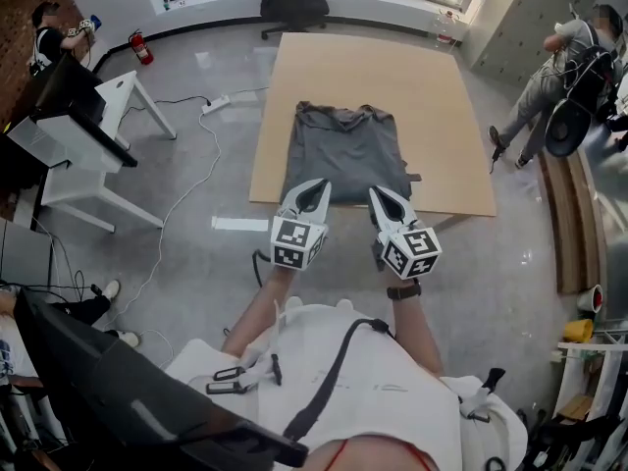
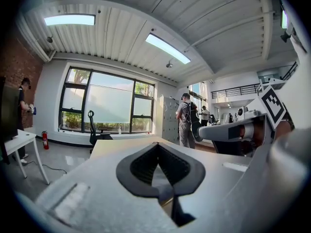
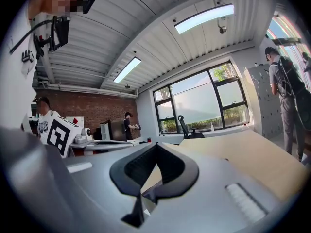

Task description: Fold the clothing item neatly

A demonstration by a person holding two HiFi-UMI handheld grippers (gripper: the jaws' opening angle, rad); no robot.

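A dark grey garment (image 1: 351, 150) was seen spread flat on the tan tabletop (image 1: 432, 96), close to its near edge. The neckline was turned to the far side and the hem towards the person. Its sides appeared to be drawn in to a roughly rectangular outline, though how many layers lay there could not be made out.

The cloth was judged to be light, soft and limp. It would be expected to sag and wrinkle wherever it was not supported, and to slide readily over the smooth board. A hold was thought best taken at the two near corners of the hem, or along a side edge. If only a thin pinch of fabric were taken by each side at once, the fold line could be kept straight.

The left hand-held gripper (image 1: 322, 184) and the right hand-held gripper (image 1: 377, 192) were held side by side, pointing almost level towards the garment. In the head view their tips were placed over the near hem. Whether the cloth was touched could not be told. In the left gripper view and the right gripper view the jaws of each were fully closed, tip against tip, and nothing was gripped between them.
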